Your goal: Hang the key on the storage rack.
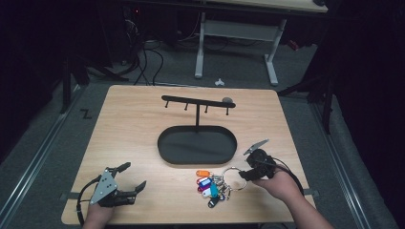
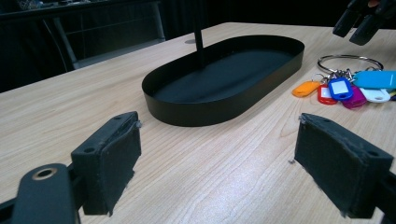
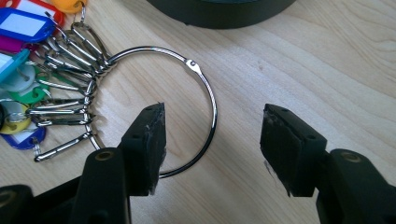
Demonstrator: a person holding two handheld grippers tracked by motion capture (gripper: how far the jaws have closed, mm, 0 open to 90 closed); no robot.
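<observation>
Your left gripper [image 1: 130, 179] is black, with a grey three-cornered plate on top that carries a few small dark holes, and a black cable loops out from behind it near your wrist. Its two jaws end in thick rectangular black pads with rough, slightly frayed edges and small screw holes in their sides. Your right gripper [image 3: 212, 144] has matching black pads, round bolt holes at the jaw bases, its own grey plate and black cable. Your forearms are bare, without sleeves.

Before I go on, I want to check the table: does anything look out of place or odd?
One thing: the key ring with its coloured tags lies flat on the table, in front of the tray, while the hooks of the rack above the tray hang empty. Nothing looks spilled or damaged.
</observation>
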